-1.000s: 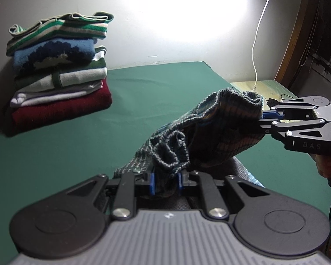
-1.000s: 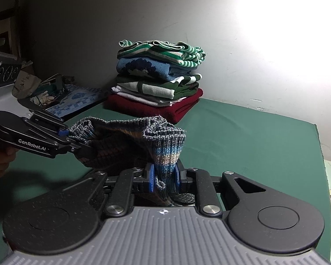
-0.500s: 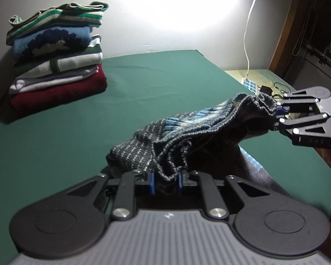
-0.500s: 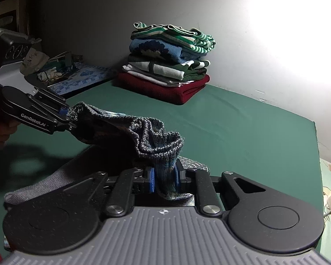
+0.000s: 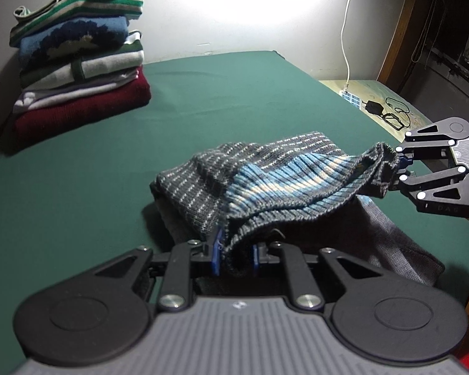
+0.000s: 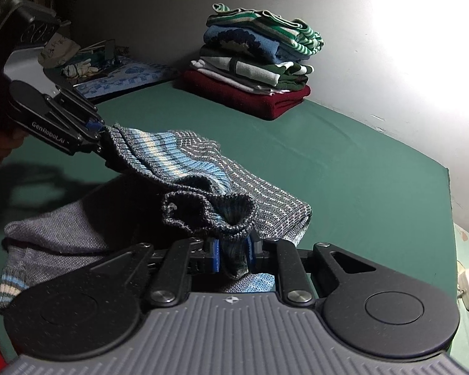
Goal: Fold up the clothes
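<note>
Ahead of the left hand-held gripper (image 5: 234, 254) and right hand-held gripper (image 6: 231, 254), both clamped on a sweater (image 5: 275, 172), green tabletop (image 5: 78, 168) reaches a folded pile (image 5: 78, 62) by the wall (image 5: 203, 9).

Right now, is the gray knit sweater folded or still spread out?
Partly folded: both grippers, left gripper and right gripper, pinch the striped hem of the sweater, doubled over its lower layer.
</note>
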`<state>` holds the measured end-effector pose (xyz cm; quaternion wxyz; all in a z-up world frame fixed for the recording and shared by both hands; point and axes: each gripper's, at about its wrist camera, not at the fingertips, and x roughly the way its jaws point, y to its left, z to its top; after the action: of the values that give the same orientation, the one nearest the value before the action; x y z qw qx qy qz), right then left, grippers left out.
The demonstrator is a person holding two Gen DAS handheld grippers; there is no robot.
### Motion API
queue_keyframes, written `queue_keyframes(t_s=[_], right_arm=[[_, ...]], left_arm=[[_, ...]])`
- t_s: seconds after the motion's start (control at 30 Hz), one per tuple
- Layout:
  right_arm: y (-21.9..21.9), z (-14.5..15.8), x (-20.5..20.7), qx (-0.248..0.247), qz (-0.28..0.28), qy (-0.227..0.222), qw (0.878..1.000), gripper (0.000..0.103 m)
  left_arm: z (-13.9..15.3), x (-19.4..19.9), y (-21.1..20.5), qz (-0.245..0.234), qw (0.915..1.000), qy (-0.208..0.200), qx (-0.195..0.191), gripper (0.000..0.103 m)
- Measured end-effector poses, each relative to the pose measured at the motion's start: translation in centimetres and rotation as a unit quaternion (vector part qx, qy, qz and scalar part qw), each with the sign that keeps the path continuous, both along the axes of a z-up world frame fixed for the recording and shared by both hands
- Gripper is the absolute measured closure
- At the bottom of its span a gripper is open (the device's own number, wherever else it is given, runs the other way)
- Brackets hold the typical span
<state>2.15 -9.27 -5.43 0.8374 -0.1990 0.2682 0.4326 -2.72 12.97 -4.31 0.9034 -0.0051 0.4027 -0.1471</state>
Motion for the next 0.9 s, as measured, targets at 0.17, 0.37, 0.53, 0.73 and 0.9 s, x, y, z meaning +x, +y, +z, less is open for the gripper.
queue_keyframes(t_s=[0.17,0.37,0.53,0.73,0.9], right_arm=[[-0.3,-0.8,-0.5,-0.022,0.002,-0.007,1.000,0.088],[-0.8,-1.2,-0.9,-0.035,-0.003,-0.011,0.999,0.088],[-0.8,-1.5,-1.5,-0.045,-0.002,-0.017,0.999,0.090],[-1.1,-2.0,-2.0,-0.061,-0.004,-0.022,0.998,0.090],[-1.1,-2.4,-2.2,-0.069,-0.007,-0.024,0.997,0.090]], left_arm=[[-0.8,-0.9,-0.7,-0.009,0.9999,0.013,-0.006,0.089],[-1.2,-1.7,-1.3,-0.020,0.9996,0.020,-0.006,0.089],[-1.3,-2.0,-1.2,-0.022,0.9995,0.021,-0.003,0.089],[-1.4,-2.5,-1.3,-0.027,0.9994,0.021,-0.001,0.092],[-1.6,-3.0,-1.4,-0.052,0.9983,0.025,0.000,0.093]])
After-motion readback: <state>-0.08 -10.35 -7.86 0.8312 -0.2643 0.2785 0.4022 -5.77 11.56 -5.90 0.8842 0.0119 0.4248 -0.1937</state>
